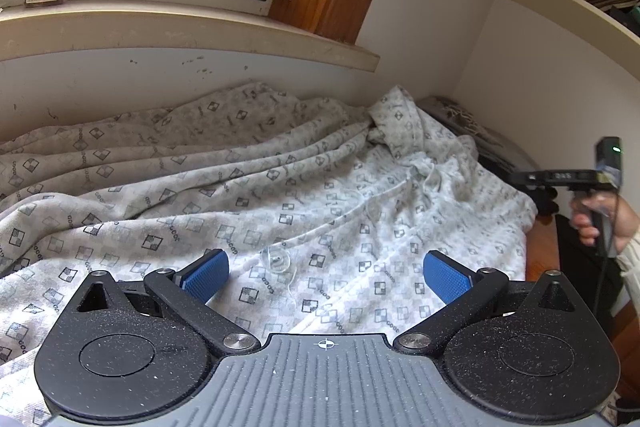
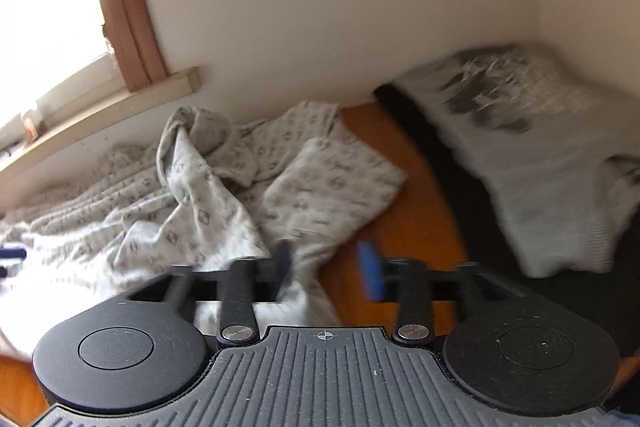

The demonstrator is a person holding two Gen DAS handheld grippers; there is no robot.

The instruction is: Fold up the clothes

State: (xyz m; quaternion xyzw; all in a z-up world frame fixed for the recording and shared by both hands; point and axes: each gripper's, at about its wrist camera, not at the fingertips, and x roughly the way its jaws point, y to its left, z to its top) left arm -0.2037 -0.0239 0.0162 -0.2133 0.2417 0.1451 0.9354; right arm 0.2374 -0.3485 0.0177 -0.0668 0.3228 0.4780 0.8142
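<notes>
Here both tools [image 1: 326, 273] [image 2: 328, 269] hang parted over the patterned garment [image 1: 280, 195].

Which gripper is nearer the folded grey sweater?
Right. The right gripper hovers beside the grey sweater, over the patterned garment's edge. The left gripper sits over the garment's middle, farther away.
</notes>
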